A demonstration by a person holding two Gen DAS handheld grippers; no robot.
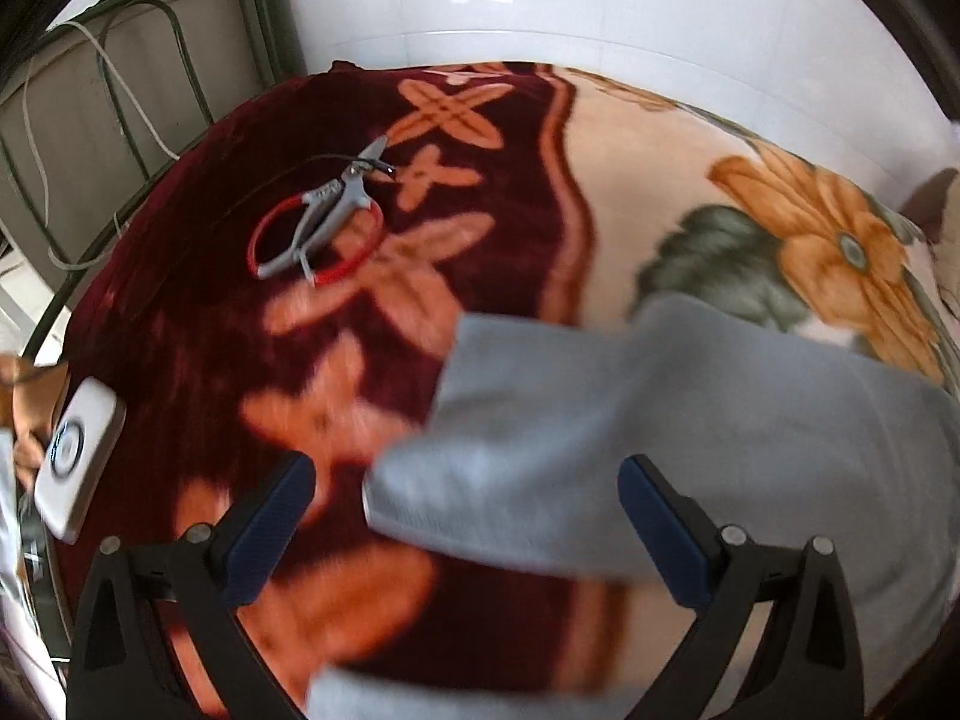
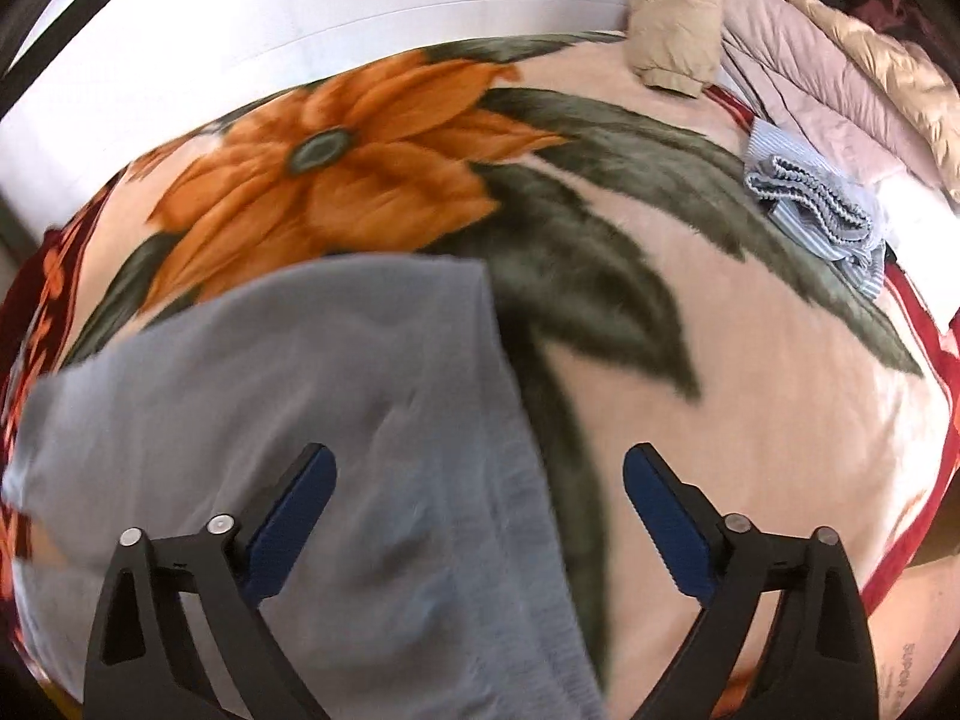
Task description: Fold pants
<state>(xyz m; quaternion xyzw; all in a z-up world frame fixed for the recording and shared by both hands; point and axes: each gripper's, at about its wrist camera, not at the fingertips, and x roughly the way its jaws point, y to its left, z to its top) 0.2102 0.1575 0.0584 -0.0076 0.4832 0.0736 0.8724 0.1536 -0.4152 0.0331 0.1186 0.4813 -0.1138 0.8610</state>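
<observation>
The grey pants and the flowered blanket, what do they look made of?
Pants: soft knit, probably cotton jersey or fleece; matte, limp, fine ribbed texture. Blanket: plush synthetic fleece, likely; fuzzy pile blurs the printed leaf edges, with a slight sheen.

Floral blanket [image 2: 750, 420] carries grey pants [image 2: 270, 420], seemingly folded.

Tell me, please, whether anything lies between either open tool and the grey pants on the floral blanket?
Nothing visible does. The grey pants lie flat right under the left tool and the right tool. The scissors and the white device sit off to the side on the blanket, clear of the fabric.
</observation>
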